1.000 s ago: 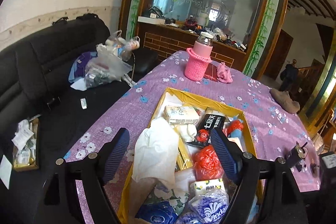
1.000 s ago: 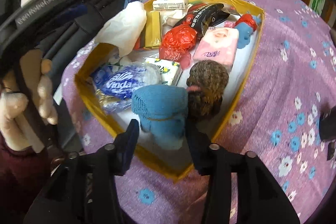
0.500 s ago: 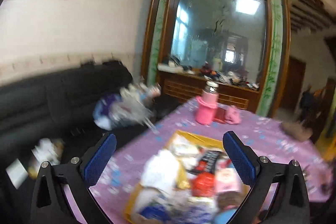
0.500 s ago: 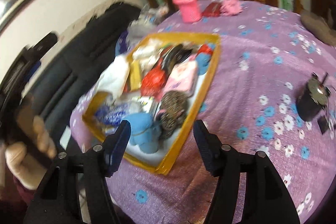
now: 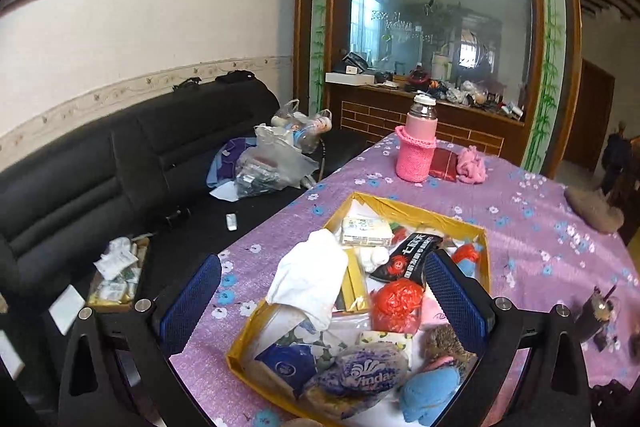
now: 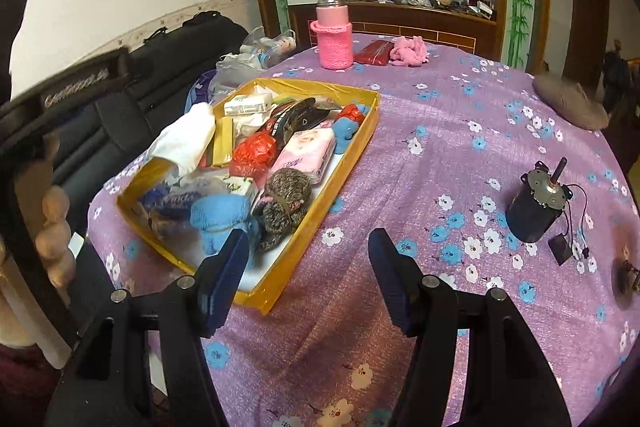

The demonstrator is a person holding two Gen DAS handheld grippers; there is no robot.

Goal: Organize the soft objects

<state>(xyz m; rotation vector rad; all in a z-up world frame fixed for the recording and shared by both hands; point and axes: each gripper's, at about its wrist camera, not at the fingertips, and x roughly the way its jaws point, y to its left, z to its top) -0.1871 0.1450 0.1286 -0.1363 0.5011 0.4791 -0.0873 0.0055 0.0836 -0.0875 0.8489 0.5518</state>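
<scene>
Above yellow tray | both grippers gape empty (left, right) | near corner cut off

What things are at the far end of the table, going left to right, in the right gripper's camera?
Pink knitted bottle → dark red pouch → pink fluffy cloth → brown slipper.

Each hand-held gripper has black arms, blue ribbed pads, and silver screws.
</scene>
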